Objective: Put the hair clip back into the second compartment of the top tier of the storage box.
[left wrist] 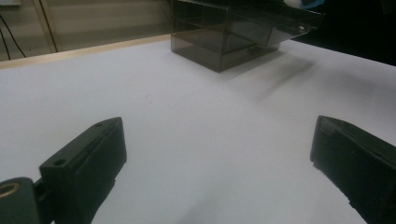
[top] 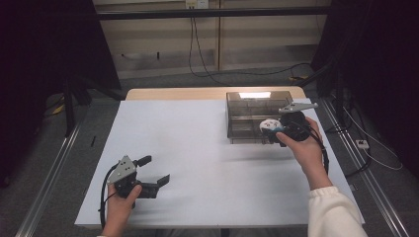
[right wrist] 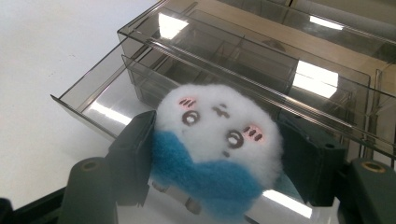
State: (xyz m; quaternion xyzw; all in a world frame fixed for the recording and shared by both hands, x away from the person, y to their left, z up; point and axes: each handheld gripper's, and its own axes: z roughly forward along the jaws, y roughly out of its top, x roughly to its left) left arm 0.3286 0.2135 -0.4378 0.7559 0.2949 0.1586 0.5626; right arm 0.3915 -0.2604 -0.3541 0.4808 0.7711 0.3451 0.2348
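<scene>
A small white and blue plush toy (right wrist: 217, 144) with a drawn face sits between the jaws of my right gripper (right wrist: 219, 156), which is shut on it. In the high view the plush toy (top: 270, 125) hangs over the pulled-out drawer of a smoky clear plastic drawer box (top: 249, 106). The open drawer (right wrist: 100, 105) lies just under and beyond the toy. My left gripper (top: 152, 173) rests low over the white tabletop (top: 197, 148) at the near left, its jaws wide apart with nothing between them. In the left gripper view the drawer box (left wrist: 224, 37) stands far off.
The white board covers a wooden table whose far edge (top: 212, 93) shows behind the box. Cables (top: 197, 54) run along the floor and wall beyond. Metal rails (top: 49, 173) flank the table on both sides.
</scene>
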